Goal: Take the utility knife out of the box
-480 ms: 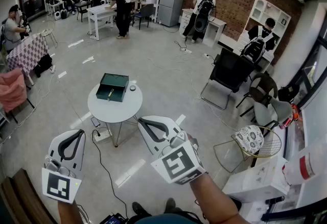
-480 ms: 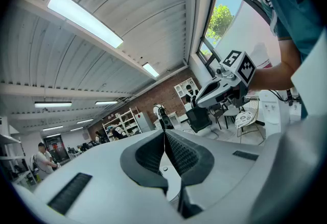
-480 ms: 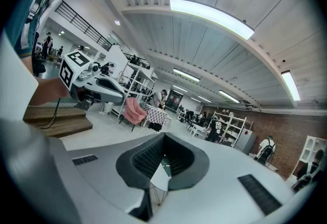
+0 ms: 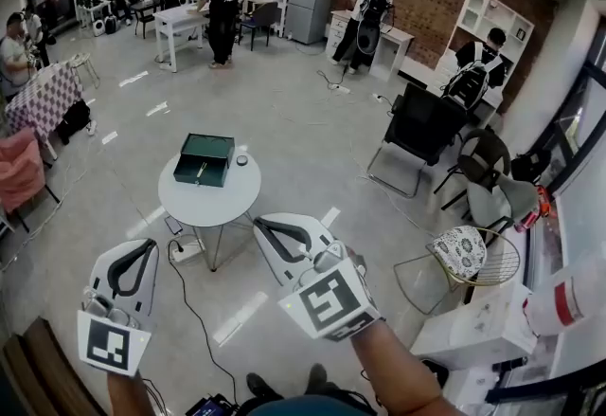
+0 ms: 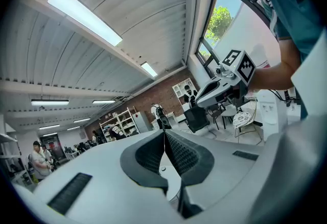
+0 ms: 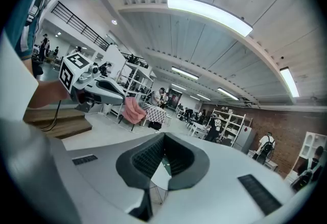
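Observation:
A dark green box [image 4: 204, 160] stands on a small round white table [image 4: 220, 206] out on the floor ahead. A small yellow piece shows at the box's front face; I cannot make out the utility knife itself. My left gripper [image 4: 144, 246] is held low at the left, well short of the table, shut and empty. My right gripper [image 4: 259, 224] is nearer the table's front edge, also shut and empty. In the left gripper view the jaws [image 5: 164, 134] meet. In the right gripper view the jaws [image 6: 164, 137] meet too, and the table [image 6: 159, 177] shows below them.
A small round object [image 4: 242, 160] lies next to the box. A power strip with a cable [image 4: 189, 251] lies under the table. A black chair [image 4: 421, 130], a wire stool with a patterned cushion [image 4: 464, 253] and a white carton [image 4: 473, 334] stand at the right. Several people work at the back.
The head view has shifted very slightly, so the far room sits a little higher in the picture. Both grippers keep their places and stay shut.

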